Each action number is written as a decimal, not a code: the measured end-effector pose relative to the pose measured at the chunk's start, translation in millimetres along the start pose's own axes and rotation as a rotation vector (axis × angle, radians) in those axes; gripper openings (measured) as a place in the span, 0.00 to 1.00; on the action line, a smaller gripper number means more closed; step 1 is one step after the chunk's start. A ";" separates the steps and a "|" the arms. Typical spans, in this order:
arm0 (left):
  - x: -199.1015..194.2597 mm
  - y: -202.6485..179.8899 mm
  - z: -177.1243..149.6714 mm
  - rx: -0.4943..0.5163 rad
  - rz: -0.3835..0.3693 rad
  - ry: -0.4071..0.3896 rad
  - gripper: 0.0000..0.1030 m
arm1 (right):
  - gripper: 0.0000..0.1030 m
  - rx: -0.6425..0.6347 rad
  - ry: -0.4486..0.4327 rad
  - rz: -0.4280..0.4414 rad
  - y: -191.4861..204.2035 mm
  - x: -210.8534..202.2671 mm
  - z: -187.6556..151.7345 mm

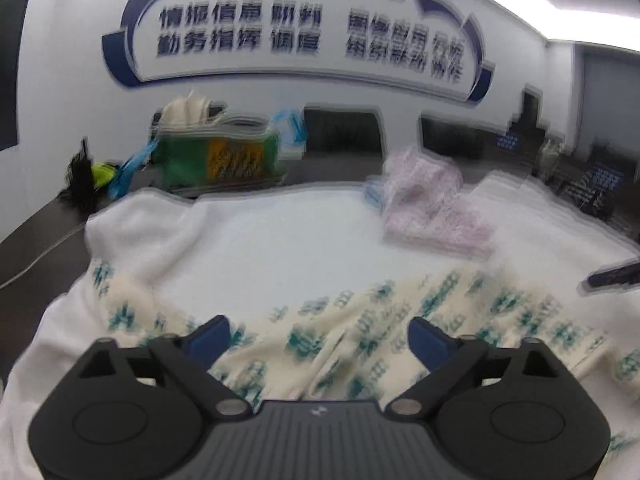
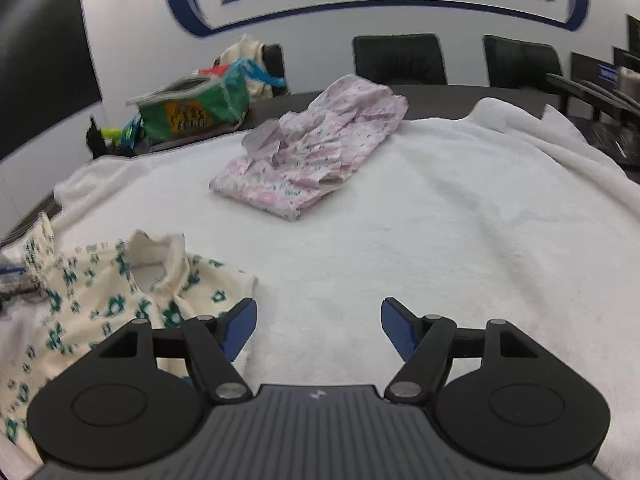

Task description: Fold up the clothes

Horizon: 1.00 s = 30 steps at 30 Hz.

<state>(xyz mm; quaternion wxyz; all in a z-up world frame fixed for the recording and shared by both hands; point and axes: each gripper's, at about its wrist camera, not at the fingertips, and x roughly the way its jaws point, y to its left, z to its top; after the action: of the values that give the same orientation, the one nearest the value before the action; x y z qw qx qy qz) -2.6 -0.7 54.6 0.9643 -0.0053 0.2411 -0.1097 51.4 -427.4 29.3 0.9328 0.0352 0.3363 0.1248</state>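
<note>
Left view is blurred | your left gripper (image 1: 319, 338) and right gripper (image 2: 319, 322) gape empty | cream green-print shirt (image 2: 100, 300) lies rumpled near left, pink floral garment (image 2: 308, 148) far.

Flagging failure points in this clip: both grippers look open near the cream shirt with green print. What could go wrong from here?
1. The cream shirt lies rumpled with its collar standing up; a pinch by the left gripper may catch several layers and fold it crooked.
2. It rests on a loose white towel; the right gripper, over bare towel, might grab that instead.
3. The left wrist view is blurred, so aim may be off.
</note>
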 end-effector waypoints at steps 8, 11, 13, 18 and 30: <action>15.9 -71.7 -9.3 0.174 -0.089 0.017 0.96 | 0.32 -0.016 0.124 0.197 19.8 66.2 18.9; 21.5 -89.7 -24.6 0.229 -0.073 0.021 0.96 | 0.02 -0.066 0.104 0.202 29.8 67.3 20.0; 26.6 -88.9 -34.3 0.241 -0.066 0.037 0.96 | 0.02 -0.053 0.017 0.160 26.5 51.3 23.9; 45.7 -71.3 -44.1 0.146 -0.047 0.134 0.95 | 0.03 0.081 0.007 0.108 3.4 60.1 28.9; 32.7 -50.7 -36.9 0.031 -0.098 0.091 0.96 | 0.31 -0.050 0.039 0.105 28.0 6.0 10.8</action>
<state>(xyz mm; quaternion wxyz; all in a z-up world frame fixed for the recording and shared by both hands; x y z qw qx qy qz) -2.2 -55.6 10.0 0.9458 0.0026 0.2822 -0.1606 56.8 -398.6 38.1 0.9188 0.0268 0.3488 0.1827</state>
